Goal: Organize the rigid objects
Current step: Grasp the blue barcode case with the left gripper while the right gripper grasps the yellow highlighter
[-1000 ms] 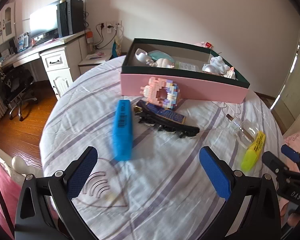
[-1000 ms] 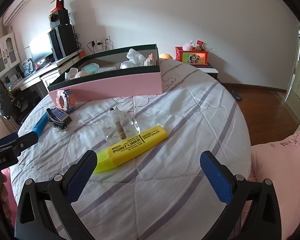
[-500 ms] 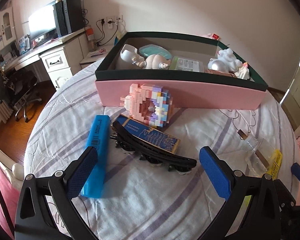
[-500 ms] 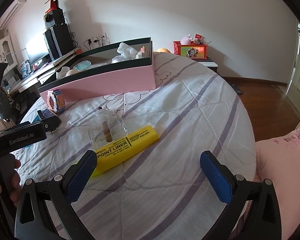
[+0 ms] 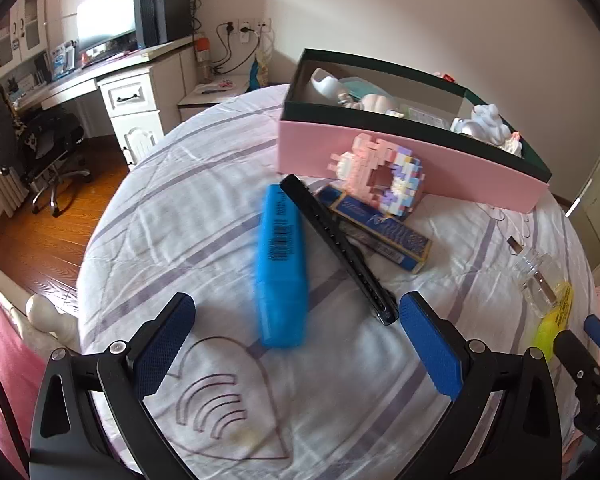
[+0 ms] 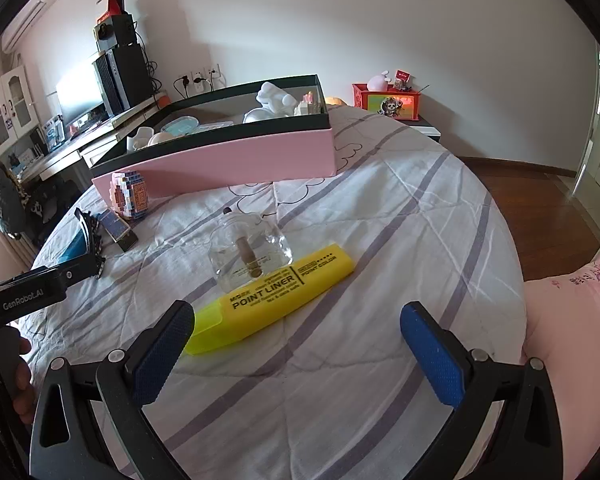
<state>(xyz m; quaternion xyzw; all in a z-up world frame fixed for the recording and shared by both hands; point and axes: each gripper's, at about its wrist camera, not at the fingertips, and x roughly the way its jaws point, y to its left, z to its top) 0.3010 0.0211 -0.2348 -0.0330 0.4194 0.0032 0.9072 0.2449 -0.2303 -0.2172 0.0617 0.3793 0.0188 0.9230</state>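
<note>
The pink box (image 5: 400, 160) with a dark rim sits in the upper right of the left wrist view, on a round bed (image 5: 204, 208) with a striped white cover, and small white toys lie inside it. Just in front of it stands a little block toy (image 5: 384, 178), touching the box wall. In the middle of that view lies a blue marker (image 5: 282, 268), and a long black hair clip (image 5: 336, 248) lies right beside it. The left gripper (image 5: 296, 344) is wide open and holds nothing. In the right wrist view, a yellow marker (image 6: 276, 294) lies in the middle, touching a clear glass bottle (image 6: 248, 252). The right gripper (image 6: 296, 344) is wide open too, holding nothing.
</note>
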